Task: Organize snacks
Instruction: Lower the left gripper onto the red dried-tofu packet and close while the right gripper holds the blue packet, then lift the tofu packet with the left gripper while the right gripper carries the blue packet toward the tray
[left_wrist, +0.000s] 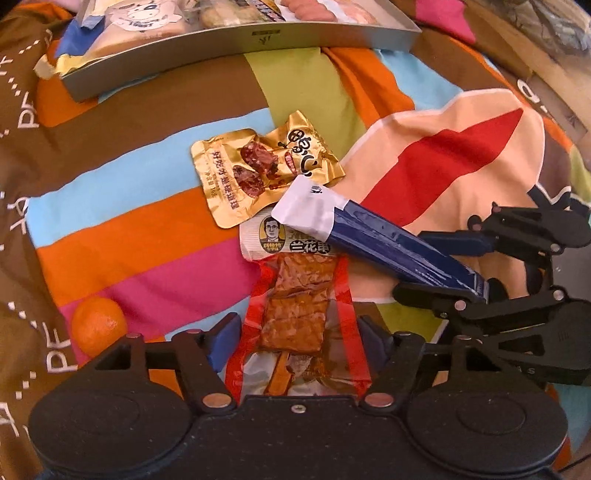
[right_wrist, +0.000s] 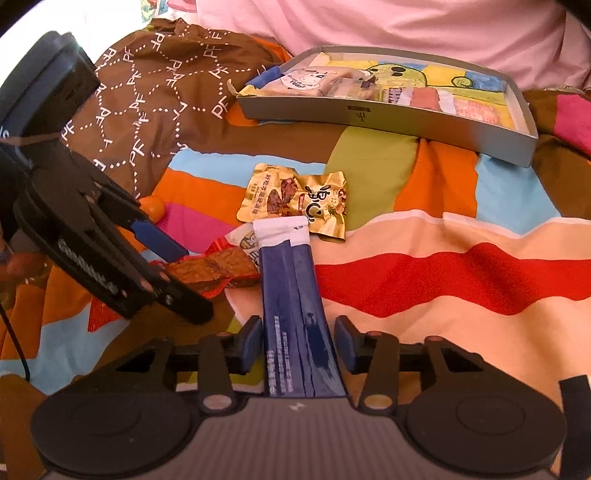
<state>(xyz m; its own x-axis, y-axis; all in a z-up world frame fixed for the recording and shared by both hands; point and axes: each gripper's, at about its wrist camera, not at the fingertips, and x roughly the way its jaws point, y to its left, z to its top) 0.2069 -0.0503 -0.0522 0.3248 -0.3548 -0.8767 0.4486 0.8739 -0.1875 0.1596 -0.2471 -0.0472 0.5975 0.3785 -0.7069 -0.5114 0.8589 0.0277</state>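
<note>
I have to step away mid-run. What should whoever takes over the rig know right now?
Left gripper: open, fingers either side of the red tofu packet; no grip.
Right gripper: open around the blue stick pack, which lies over the tofu packet.
Gold packet and orange lie loose on the striped blanket.
Grey tray already holds several snacks.
Left: move these four into the tray.

Your left gripper (left_wrist: 297, 341) sits low over the bedspread, its jaws spread apart on either side of the red packet without touching it. Your right gripper (right_wrist: 298, 345) reaches in beside it at an angle, jaws likewise parted around the blue packet.
</note>
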